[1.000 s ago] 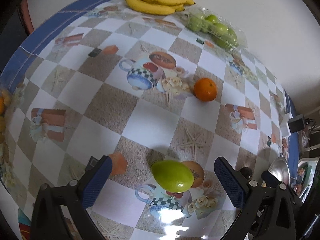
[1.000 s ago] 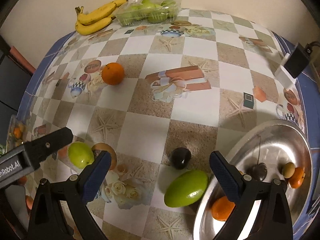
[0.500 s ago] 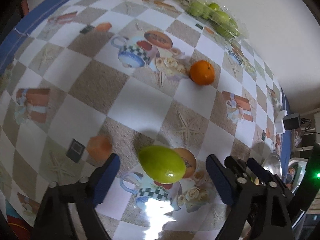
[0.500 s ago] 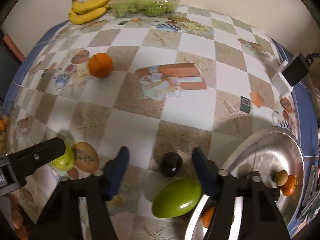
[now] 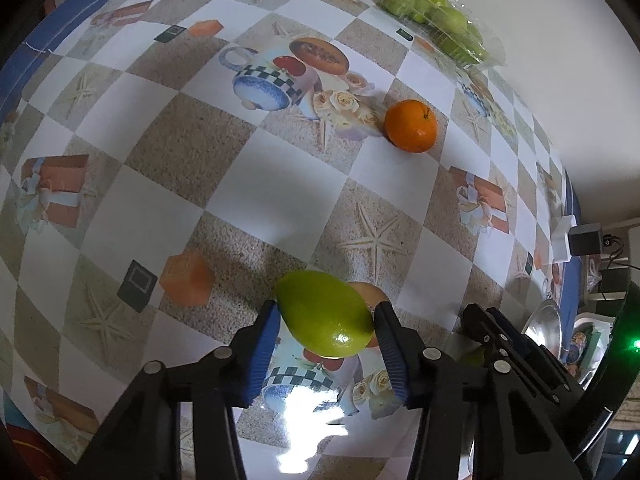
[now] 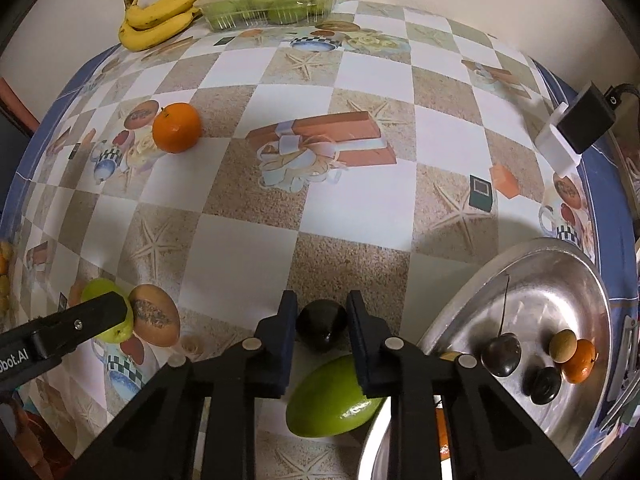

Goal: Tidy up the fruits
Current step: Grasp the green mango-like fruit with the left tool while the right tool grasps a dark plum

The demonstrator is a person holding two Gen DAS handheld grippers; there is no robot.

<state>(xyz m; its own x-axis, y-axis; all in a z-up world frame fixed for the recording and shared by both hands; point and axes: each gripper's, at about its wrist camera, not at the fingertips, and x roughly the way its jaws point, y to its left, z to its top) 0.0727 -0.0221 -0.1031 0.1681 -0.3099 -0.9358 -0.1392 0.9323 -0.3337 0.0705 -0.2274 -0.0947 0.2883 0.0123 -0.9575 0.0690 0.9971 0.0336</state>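
In the left wrist view my left gripper (image 5: 326, 322) is shut on a green lime-like fruit (image 5: 324, 318) that rests on the tablecloth. In the right wrist view my right gripper (image 6: 322, 326) has its jaws closed on a small dark fruit (image 6: 322, 326). A larger green fruit (image 6: 332, 398) lies just below it, partly under the fingers. A silver tray (image 6: 532, 264) at the right holds several small fruits, among them a dark cherry (image 6: 500, 354) and a small orange (image 6: 580, 362). An orange (image 6: 176, 128) lies at mid-left; it also shows in the left wrist view (image 5: 412, 126).
Bananas (image 6: 164, 16) and a clear pack of green fruit (image 6: 272, 0) lie at the table's far edge by the wall. A black and white adapter (image 6: 576, 124) sits on the right edge. The left gripper's finger (image 6: 64, 330) shows at the lower left.
Both grippers have closed: the left onto the green lime-like fruit, the right onto the small dark fruit. Both have moved forward and lower toward the table.
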